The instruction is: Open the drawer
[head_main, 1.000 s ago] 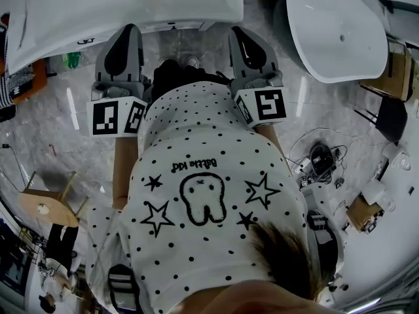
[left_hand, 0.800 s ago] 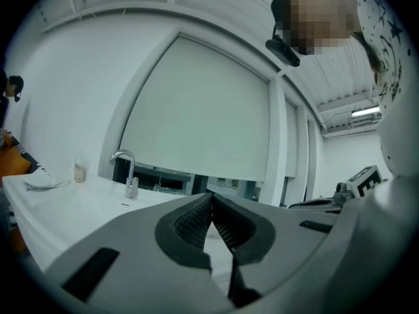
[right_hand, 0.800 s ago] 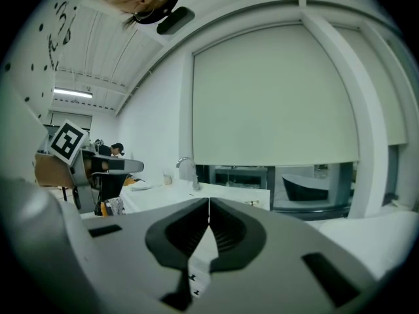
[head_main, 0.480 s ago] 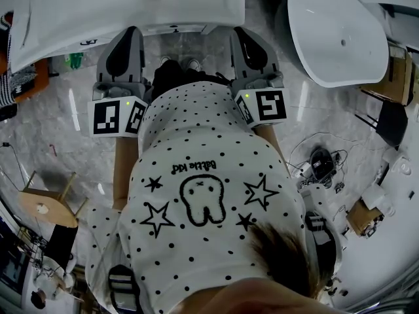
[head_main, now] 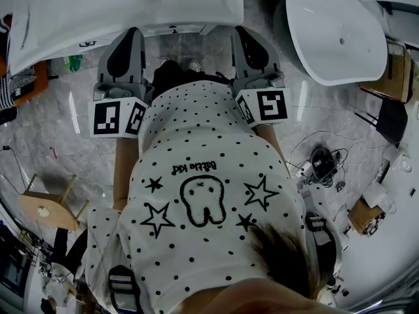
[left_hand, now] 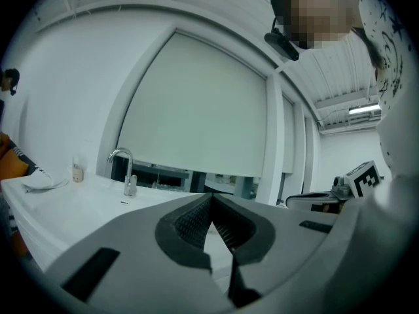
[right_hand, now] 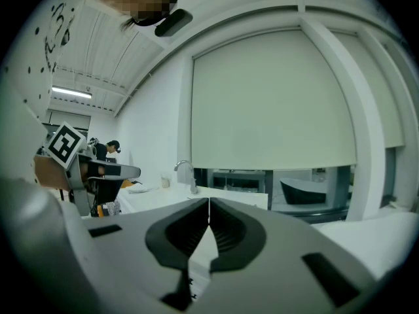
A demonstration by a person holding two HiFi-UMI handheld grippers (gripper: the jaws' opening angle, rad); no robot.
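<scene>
Marble floor [head_main: 46, 129] and a long white counter [head_main: 131, 5] fill the upper left of the head view. Just below the counter's edge is the left gripper [head_main: 129, 34], its jaws pressed together on nothing. At upper centre the right gripper [head_main: 242, 33] is the same — closed and empty. No drawer shows in any view; perhaps it sits under the counter. Against the earlier frames nothing has shifted — both grippers keep their place, so I judge the opening not yet begun.
</scene>
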